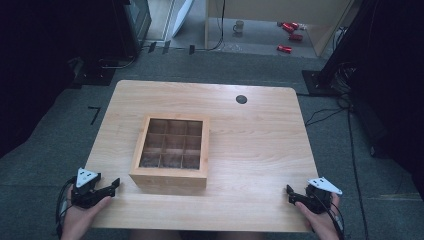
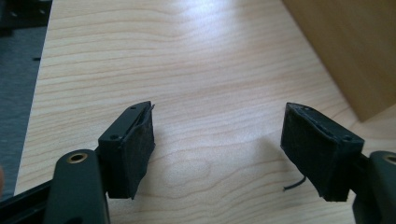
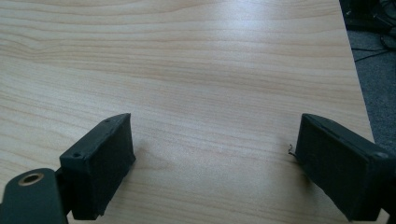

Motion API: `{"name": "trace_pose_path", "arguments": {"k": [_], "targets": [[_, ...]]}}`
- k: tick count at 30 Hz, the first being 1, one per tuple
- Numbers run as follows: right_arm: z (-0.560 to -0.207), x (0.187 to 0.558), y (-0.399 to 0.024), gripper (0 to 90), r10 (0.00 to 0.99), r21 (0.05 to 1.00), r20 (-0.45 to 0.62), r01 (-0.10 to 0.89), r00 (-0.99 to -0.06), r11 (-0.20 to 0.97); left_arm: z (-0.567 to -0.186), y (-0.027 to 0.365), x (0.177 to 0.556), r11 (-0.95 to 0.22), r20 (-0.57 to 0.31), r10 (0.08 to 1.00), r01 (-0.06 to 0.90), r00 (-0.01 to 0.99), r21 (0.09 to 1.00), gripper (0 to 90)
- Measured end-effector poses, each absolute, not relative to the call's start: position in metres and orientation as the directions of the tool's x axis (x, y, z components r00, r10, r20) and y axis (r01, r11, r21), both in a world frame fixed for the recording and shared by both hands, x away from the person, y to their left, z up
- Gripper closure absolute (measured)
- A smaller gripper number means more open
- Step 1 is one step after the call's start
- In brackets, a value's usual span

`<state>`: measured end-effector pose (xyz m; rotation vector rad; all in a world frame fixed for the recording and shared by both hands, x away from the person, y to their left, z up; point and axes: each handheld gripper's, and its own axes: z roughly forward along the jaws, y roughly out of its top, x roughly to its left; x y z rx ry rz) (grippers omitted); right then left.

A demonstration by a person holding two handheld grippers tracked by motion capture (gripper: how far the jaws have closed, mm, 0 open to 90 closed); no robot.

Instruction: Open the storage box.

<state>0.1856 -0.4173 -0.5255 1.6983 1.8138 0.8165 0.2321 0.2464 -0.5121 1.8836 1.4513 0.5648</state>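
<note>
Wooden box (image 1: 170, 150) between left gripper (image 1: 114, 186), right gripper (image 1: 291, 194)

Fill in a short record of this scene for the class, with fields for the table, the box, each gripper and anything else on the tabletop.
table: light wooden table, rounded far corners
box: wooden box with nine square compartments, near the table's middle, left of centre; whether anything lies inside, cannot tell
left gripper: left gripper at the near left edge, jaws open, nothing between them, the box's side just ahead
right gripper: right gripper at the near right edge, jaws open, nothing between them
other: round black spot near the far edge
</note>
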Motion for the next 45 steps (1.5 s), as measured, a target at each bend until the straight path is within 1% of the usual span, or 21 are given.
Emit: {"name": "trace_pose_path", "arguments": {"k": [1,2,3,4,6,7,8,9,10,11,12,13,14,15,18,21,28,30,35,40,45], "targets": [[-0.526,0.186,-0.417,11.3,0.996,0.730,0.030,0.683,-0.079,0.032,-0.512,0.246,0.232,-0.144,-0.067,0.957,0.660,0.283,0.737,29.9],[-0.525,0.186,-0.417,11.3,0.996,0.729,0.030,0.684,-0.078,0.031,-0.508,0.253,0.231,-0.090,-0.128,0.952,0.652,0.279,0.752,32.2],[-0.525,0.186,-0.417,11.3,0.996,0.729,0.030,0.684,-0.078,0.031,-0.508,0.253,0.231,-0.090,-0.128,0.952,0.652,0.279,0.752,33.1],[-0.525,0.186,-0.417,11.3,0.997,0.729,0.031,0.684,-0.078,0.031,-0.507,0.256,0.230,-0.075,-0.155,0.945,0.651,0.288,0.756,33.1],[-0.525,0.186,-0.417,11.3,0.996,0.730,0.030,0.683,-0.080,0.033,-0.501,0.253,0.226,-0.097,-0.153,0.930,0.624,0.334,0.775,37.0],[-0.525,0.186,-0.417,11.3,0.996,0.730,0.030,0.683,-0.080,0.033,-0.501,0.253,0.226,-0.097,-0.153,0.930,0.624,0.334,0.775,37.6],[-0.525,0.186,-0.417,11.3,0.996,0.730,0.030,0.683,-0.079,0.032,-0.497,0.250,0.224,-0.111,-0.157,0.916,0.609,0.370,0.785,38.5],[-0.525,0.186,-0.417,11.3,0.996,0.730,0.030,0.683,-0.079,0.032,-0.497,0.250,0.224,-0.111,-0.157,0.916,0.609,0.370,0.785,39.0],[-0.525,0.186,-0.417,11.3,0.996,0.730,0.030,0.683,-0.079,0.032,-0.494,0.247,0.222,-0.116,-0.167,0.902,0.597,0.397,0.793,39.0],[-0.525,0.187,-0.417,11.3,0.996,0.730,0.030,0.683,-0.080,0.033,-0.493,0.246,0.221,-0.117,-0.174,0.896,0.595,0.409,0.795,41.6],[-0.525,0.187,-0.417,11.3,0.997,0.729,0.030,0.684,-0.078,0.031,-0.491,0.243,0.219,-0.129,-0.177,0.884,0.590,0.432,0.797,42.6],[-0.525,0.187,-0.417,11.3,0.997,0.729,0.030,0.684,-0.078,0.031,-0.491,0.243,0.219,-0.129,-0.177,0.884,0.590,0.432,0.797,43.4],[-0.525,0.187,-0.417,11.3,0.997,0.729,0.030,0.684,-0.078,0.032,-0.491,0.240,0.217,-0.157,-0.171,0.870,0.588,0.463,0.794,44.1],[-0.525,0.187,-0.417,11.3,0.997,0.729,0.030,0.684,-0.078,0.032,-0.491,0.240,0.217,-0.157,-0.171,0.870,0.588,0.463,0.794,44.3],[-0.525,0.188,-0.417,11.3,0.997,0.729,0.030,0.684,-0.077,0.031,-0.491,0.235,0.215,-0.186,-0.176,0.840,0.577,0.514,0.795,44.8],[-0.526,0.189,-0.417,11.3,0.997,0.731,0.028,0.682,-0.078,0.033,-0.490,0.233,0.214,-0.190,-0.183,0.828,0.572,0.530,0.798,45.9],[-0.525,0.189,-0.415,11.7,0.998,0.730,0.028,0.683,-0.063,0.023,-0.486,0.221,0.215,-0.195,-0.183,0.823,0.571,0.537,0.797,52.2],[-0.525,0.189,-0.414,13.2,0.998,0.732,0.025,0.681,-0.050,0.016,-0.484,0.215,0.216,-0.185,-0.181,0.833,0.571,0.523,0.800,56.5],[-0.523,0.190,-0.409,15.5,0.999,0.728,0.030,0.686,-0.041,0.007,-0.482,0.206,0.218,-0.190,-0.176,0.829,0.563,0.530,0.804,60.1],[-0.518,0.192,-0.389,15.7,0.997,0.738,0.022,0.674,-0.077,0.036,-0.480,0.200,0.218,-0.194,-0.172,0.825,0.556,0.539,0.808,65.6],[-0.511,0.193,-0.373,16.0,0.994,0.757,0.013,0.650,-0.106,0.059,-0.479,0.195,0.218,-0.202,-0.172,0.820,0.556,0.547,0.806,66.4]]}}
